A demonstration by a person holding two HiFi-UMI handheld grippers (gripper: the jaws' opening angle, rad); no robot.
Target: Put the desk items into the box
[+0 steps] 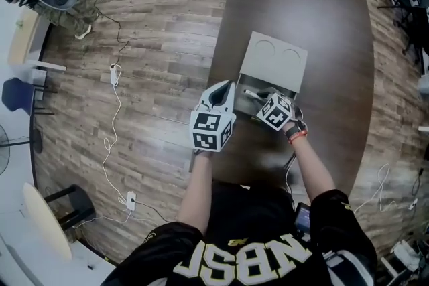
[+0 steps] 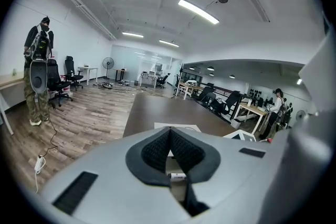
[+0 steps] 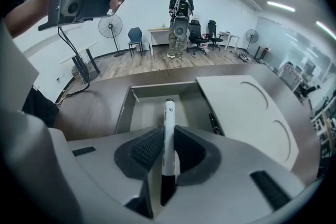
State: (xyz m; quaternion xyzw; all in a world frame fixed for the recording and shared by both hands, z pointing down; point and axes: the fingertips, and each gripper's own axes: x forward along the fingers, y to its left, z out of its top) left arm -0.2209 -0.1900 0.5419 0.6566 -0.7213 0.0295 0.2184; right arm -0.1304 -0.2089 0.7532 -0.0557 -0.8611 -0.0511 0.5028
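The dark brown table [image 1: 301, 23] is spread beneath both tools. Ahead of the right gripper [image 3: 168, 131] and just below its jaws, the open grey box [image 3: 125, 110] is seen, with its flat lid [image 3: 247, 107], marked by two round recesses, laid to the right of the jaws and touching the box's far side. A dark pen [image 3: 212, 123] is lodged along the box wall nearest the lid.

The right gripper's jaws are clamped on a marker [image 3: 169, 113], which is pinched between the ribbed dark pads. Its long axis runs straight along the jaws. Its far end sticks out well past the fingertips over the box's open interior, and its near end is sunk back toward the gripper body. The barrel is white with a little dark print near the far end, which carries a small dark tip; the near end is black.

The left gripper [image 2: 169, 131] is held up and to the left of the right one, above the table. Its pads are brought together with nothing pinched between them.
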